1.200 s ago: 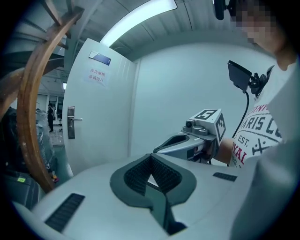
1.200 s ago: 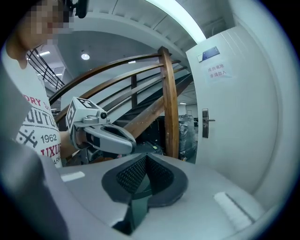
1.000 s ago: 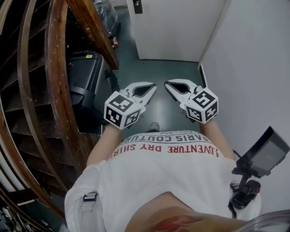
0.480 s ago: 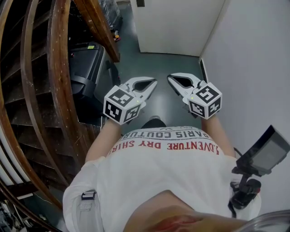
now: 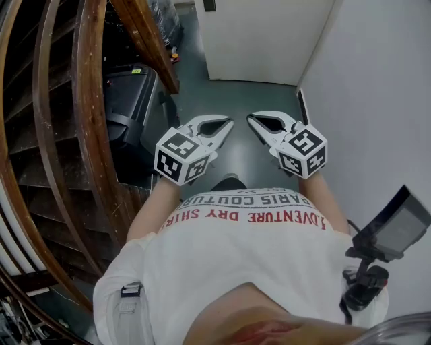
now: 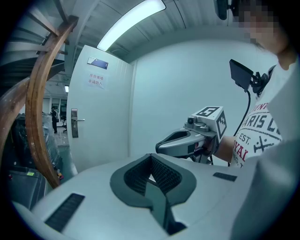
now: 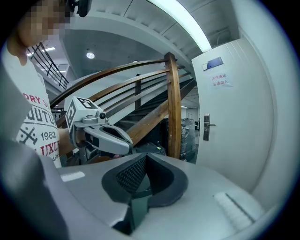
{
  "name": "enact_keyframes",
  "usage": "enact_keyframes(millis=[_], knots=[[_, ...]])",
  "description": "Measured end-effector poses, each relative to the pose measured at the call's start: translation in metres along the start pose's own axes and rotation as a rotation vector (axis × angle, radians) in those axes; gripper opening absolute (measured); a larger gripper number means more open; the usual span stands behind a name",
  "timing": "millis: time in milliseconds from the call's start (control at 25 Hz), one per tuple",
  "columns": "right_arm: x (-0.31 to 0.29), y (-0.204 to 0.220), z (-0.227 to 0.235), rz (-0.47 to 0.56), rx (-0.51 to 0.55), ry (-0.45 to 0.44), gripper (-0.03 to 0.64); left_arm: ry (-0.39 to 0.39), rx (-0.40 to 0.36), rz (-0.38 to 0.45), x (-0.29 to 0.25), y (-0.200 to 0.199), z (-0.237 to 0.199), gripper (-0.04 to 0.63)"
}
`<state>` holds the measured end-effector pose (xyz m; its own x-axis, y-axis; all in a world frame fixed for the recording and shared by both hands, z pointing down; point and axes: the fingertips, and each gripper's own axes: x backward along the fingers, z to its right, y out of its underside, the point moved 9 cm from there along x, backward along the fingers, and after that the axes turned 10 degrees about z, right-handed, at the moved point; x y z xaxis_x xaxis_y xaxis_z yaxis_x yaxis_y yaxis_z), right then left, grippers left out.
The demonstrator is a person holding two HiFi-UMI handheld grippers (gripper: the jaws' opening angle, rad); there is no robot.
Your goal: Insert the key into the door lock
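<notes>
A white door [image 5: 266,40] stands ahead, at the top of the head view, with a dark lock plate [image 5: 209,5] at its top edge. The lever handle and lock plate [image 6: 74,123] show in the left gripper view, and the handle [image 7: 206,125] shows in the right gripper view too. My left gripper [image 5: 229,123] and right gripper [image 5: 250,120] are held side by side at chest height, well short of the door. Both have their jaws together. No key shows in any view, and I see nothing between the pads of the left gripper [image 6: 151,161] or the right gripper [image 7: 146,161].
A curved wooden stair railing [image 5: 84,121] and stairs fill the left. A black case [image 5: 128,108] stands on the dark floor [image 5: 236,101] beside them. A white wall [image 5: 377,101] closes the right side. A small screen on a mount [image 5: 394,229] hangs at my right.
Both grippers and the whole view have shifted a little toward the door. Over the last half second almost nothing has moved. The jaws stay as they were.
</notes>
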<state>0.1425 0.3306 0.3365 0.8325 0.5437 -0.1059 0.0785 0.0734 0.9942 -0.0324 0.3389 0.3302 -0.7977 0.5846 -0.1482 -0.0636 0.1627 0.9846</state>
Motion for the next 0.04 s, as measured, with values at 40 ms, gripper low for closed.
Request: enact_keyframes(millis=[40], knots=[[-0.0005,0.0008,-0.0003,-0.002,0.002,-0.001,0.002,-0.001,0.000,-0.002,0.0003,0.0004,-0.0004,0.002]])
